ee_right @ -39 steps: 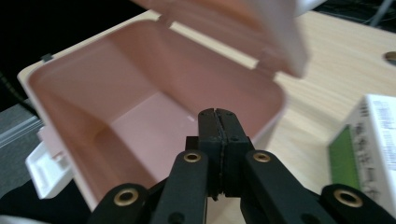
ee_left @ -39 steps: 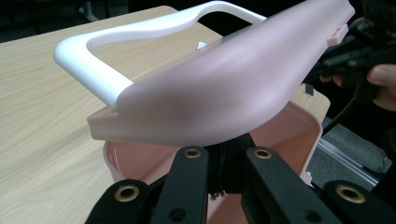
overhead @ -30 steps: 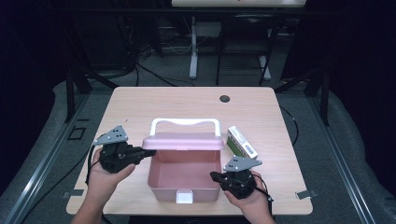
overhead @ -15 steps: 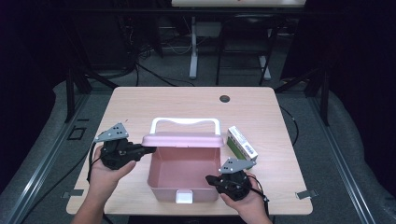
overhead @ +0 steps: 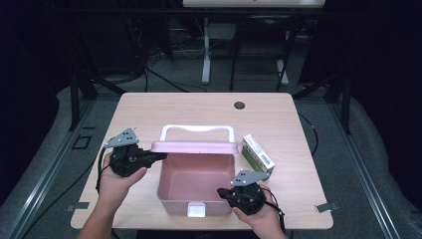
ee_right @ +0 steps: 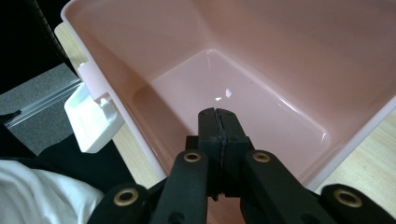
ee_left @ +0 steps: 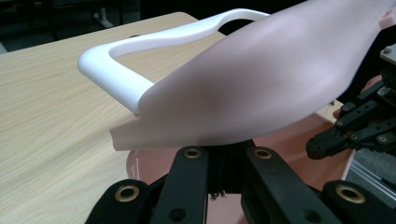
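At mid-tabletop (overhead: 149, 107) we hold the open pink box (overhead: 196, 191): left gripper (overhead: 154, 157) fingers clamp its raised lid (overhead: 194, 147); right gripper (overhead: 222, 191) fingers closed, empty, over its rim. Light, stiff, slick plastic; lid edges grip best.

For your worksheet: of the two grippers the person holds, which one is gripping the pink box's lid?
The left gripper: its jaws pinch the left edge of the raised pink lid. The right gripper sits shut at the box, its jaws pressed together on nothing.

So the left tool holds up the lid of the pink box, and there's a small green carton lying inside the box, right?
Not quite. The left tool does hold the lid up, but the green carton lies on the table beside the pink box, as the high view shows.
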`<state>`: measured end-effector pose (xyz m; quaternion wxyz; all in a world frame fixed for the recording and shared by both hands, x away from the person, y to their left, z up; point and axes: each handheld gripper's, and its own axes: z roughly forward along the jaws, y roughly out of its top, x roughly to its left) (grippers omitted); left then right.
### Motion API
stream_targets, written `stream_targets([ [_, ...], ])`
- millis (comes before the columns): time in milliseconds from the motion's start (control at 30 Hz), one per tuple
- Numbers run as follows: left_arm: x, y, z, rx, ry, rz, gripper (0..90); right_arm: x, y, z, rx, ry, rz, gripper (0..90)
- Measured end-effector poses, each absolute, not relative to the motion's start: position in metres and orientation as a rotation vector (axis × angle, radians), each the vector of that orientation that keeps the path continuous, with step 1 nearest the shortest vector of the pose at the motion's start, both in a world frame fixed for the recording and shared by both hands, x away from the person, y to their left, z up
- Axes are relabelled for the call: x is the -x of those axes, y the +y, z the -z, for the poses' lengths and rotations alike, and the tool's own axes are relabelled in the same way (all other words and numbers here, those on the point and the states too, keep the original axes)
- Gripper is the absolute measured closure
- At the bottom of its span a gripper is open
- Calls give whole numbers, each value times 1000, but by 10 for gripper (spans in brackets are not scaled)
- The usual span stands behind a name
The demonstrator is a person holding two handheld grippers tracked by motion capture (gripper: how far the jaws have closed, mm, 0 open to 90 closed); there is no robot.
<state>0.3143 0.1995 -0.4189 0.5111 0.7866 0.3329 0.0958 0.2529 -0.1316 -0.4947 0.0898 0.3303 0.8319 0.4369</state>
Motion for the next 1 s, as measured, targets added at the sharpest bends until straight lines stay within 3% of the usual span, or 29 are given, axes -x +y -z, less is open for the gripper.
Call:
stream_targets([
  [1000,-336,196,439,-1905,845,-248,897,-254,-129,498,-977,2461,-1298,898],
])
